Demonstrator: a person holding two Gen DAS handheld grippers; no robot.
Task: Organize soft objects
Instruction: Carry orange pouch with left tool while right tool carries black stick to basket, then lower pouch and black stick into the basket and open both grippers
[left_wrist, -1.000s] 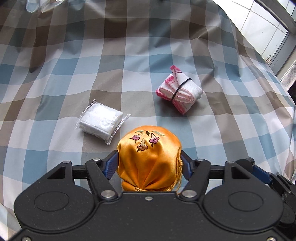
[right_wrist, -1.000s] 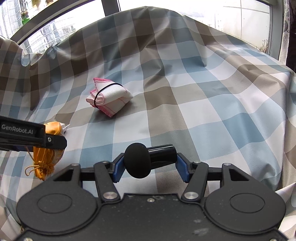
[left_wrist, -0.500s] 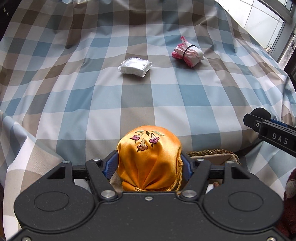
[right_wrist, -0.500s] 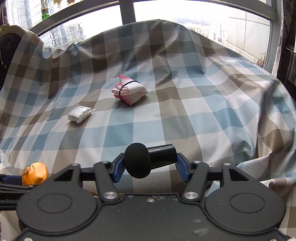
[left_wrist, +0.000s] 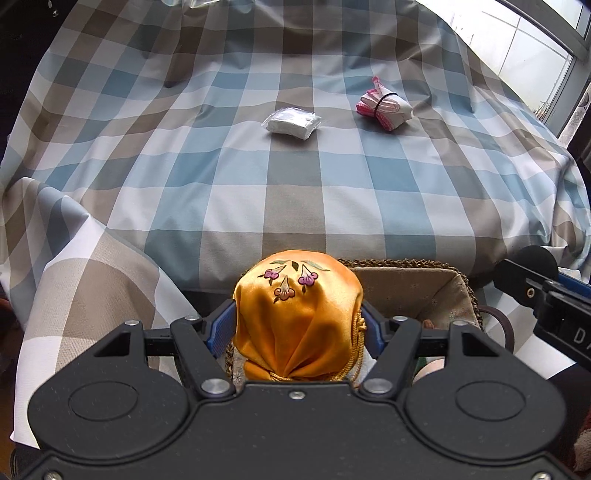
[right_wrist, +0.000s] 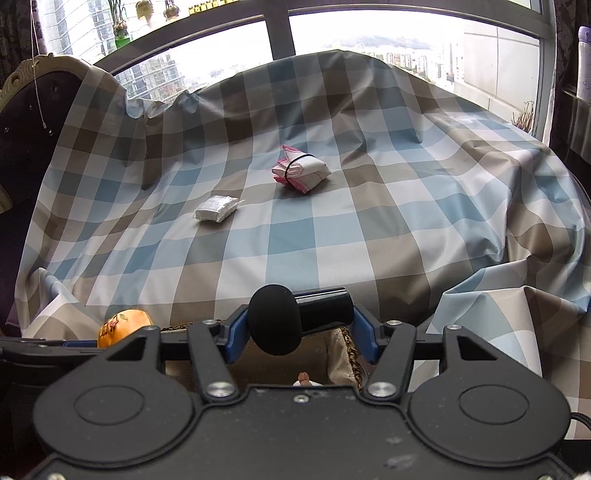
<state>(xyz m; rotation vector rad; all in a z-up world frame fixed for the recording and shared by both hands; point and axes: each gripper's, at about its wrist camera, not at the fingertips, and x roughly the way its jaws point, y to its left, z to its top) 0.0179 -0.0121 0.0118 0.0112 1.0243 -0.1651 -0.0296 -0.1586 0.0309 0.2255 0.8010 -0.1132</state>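
Note:
My left gripper (left_wrist: 297, 325) is shut on an orange satin pouch (left_wrist: 295, 314) with embroidered flowers and holds it above a woven basket (left_wrist: 424, 280) at the near edge of the bed. My right gripper (right_wrist: 295, 328) is shut on a black microphone (right_wrist: 291, 317) with a foam head, over the same basket (right_wrist: 341, 350). The pouch also shows in the right wrist view (right_wrist: 123, 326). A white packet in clear wrap (left_wrist: 291, 122) (right_wrist: 216, 208) and a pink-edged white cloth bundle (left_wrist: 384, 107) (right_wrist: 301, 173) tied with a black band lie on the checked cover.
The checked blue, tan and white cover (left_wrist: 295, 192) drapes the whole bed and folds down at the near left (left_wrist: 85, 266). Windows (right_wrist: 221, 48) run behind. A dark headboard (right_wrist: 22, 122) stands at the left. The right gripper shows at the right edge of the left wrist view (left_wrist: 543, 291).
Both grippers have pulled back from the middle of the bed toward its near edge, over the basket. The pouch and the microphone stay gripped. The packet and the bundle have not moved.

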